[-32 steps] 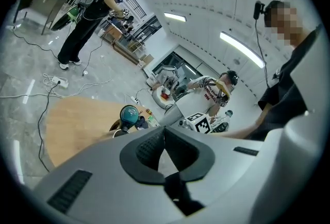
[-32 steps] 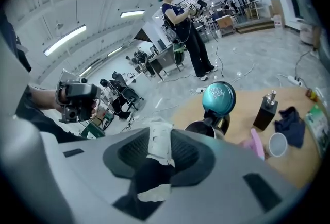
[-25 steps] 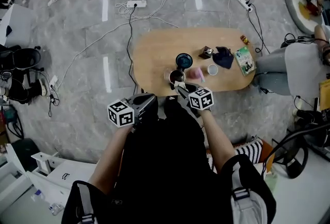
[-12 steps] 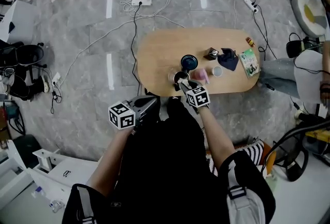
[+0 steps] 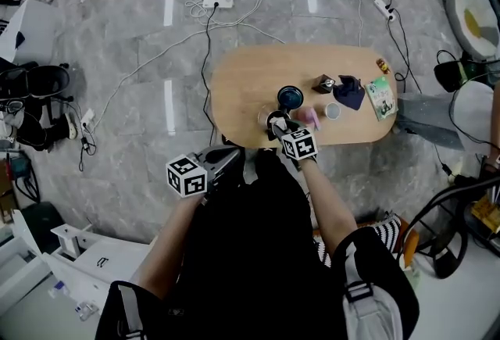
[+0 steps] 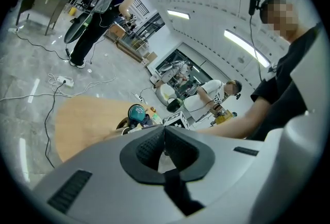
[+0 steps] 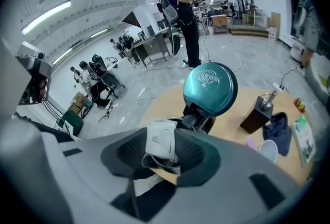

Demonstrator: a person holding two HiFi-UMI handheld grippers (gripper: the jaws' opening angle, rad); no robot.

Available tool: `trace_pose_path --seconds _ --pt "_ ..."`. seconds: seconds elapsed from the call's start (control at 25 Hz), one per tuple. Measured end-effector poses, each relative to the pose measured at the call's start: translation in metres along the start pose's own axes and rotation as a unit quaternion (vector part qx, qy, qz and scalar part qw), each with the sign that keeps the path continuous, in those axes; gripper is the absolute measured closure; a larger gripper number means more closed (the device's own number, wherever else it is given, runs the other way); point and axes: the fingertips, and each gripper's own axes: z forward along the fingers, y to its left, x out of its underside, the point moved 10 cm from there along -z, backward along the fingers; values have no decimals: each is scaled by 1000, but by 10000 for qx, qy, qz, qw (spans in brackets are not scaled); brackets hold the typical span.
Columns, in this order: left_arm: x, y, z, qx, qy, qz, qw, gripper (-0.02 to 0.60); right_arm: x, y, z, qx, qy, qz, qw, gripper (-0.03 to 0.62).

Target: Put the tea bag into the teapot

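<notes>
Having just opened, right gripper straddles tea bag over teapot; left gripper closed.

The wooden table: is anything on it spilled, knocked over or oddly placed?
Nothing looks spilled or broken. Two things stand out: the teal lid stands upright on its edge behind the teapot, and a dark blue cloth lies crumpled near the white cup.

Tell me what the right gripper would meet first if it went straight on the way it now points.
Most likely the open mouth of the teapot, just under the right gripper. Its jaws have just been opening, with the tea bag between them; the teal lid stands raised behind. Depth is hard to judge.
</notes>
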Motion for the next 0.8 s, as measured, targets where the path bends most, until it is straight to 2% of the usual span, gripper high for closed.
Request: trace_pose_path --seconds 0.16,0.44,0.48,0.6,0.8 --pt "0 0 2 15 10 0 10000 569 1 0 -1 -20 21 -98 9999 413" --pt "-1 0 9 76 -34 27 10000 569 3 -5 -8 -108 -17 49 9999 411" --pt "-2 0 11 94 -39 32 9999 569 4 -6 -9 -188 61 94 9998 434" --pt "-3 0 16 145 -34 45 9999 569 4 -5 -14 -337 287 172 9989 570" --pt "-2 -4 32 291 25 90 9995 569 10 -3 -37 -552 33 351 9979 586"
